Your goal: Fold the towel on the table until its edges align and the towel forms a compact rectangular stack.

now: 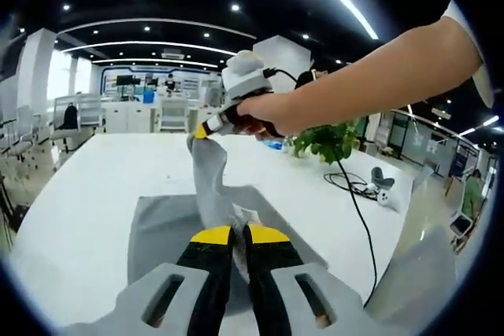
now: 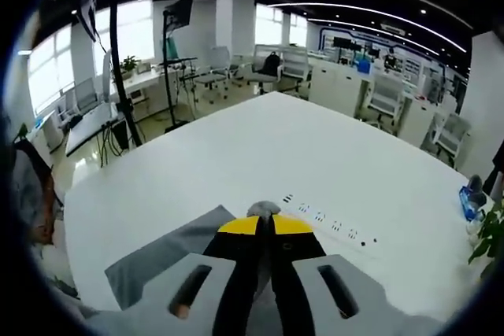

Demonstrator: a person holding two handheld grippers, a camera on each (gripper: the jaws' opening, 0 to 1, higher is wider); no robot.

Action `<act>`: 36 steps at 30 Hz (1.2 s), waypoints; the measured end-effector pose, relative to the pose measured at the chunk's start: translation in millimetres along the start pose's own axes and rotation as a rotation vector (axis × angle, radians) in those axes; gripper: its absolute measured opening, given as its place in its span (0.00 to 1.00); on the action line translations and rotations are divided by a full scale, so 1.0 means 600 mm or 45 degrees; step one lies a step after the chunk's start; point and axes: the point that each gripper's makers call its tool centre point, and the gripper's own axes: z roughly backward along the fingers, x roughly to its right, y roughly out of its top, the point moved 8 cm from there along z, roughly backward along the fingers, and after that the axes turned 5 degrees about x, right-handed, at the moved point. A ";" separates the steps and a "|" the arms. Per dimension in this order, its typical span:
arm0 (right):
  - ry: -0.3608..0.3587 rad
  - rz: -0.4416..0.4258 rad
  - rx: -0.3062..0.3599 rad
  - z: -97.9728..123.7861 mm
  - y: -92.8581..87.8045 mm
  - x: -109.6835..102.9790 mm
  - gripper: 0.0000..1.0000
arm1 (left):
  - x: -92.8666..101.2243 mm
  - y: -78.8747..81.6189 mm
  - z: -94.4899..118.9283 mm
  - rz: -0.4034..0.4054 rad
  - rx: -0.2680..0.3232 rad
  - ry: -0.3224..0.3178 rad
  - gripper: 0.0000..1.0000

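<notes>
While both grippers hold the grey towel lifted off the white desk, the fold is only half made. In the left gripper view the left gripper has its yellow-tipped jaws pressed together on a bunched piece of the cloth near the desk's close edge, and the right gripper, held in a person's hand, pinches another piece higher up, so that a narrow band of towel rises between the two. In the right gripper view the right gripper has its jaws closed on a small tuft of grey fabric, with the rest of the towel lying flat on the desk below and to the left.

The lying part of the towel spreads as a broad rectangle near the close edge of the desk; its long axis seems to run roughly across the left gripper view, though the far part is hidden behind the raised band. The raised band itself points up and away toward the far edge.

To do this step well, I judge that both pinched points should travel together at the same height, keeping the lifted edge taut and straight, and come down right over the opposite edge, so the corners meet before either grip lets go. Uneven heights would likely skew the fold.
</notes>
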 end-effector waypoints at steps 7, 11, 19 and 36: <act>0.012 0.000 -0.012 -0.006 -0.010 -0.018 0.02 | -0.013 -0.017 0.003 0.000 -0.024 0.021 0.06; 0.019 -0.007 -0.018 -0.017 -0.016 -0.021 0.02 | -0.022 -0.028 0.004 0.009 -0.036 0.031 0.06; 0.033 -0.010 -0.032 -0.046 -0.033 -0.031 0.02 | -0.036 -0.050 0.009 0.017 -0.068 0.063 0.06; 0.061 -0.004 -0.063 -0.087 -0.053 -0.046 0.02 | -0.065 -0.087 0.012 0.017 -0.118 0.088 0.06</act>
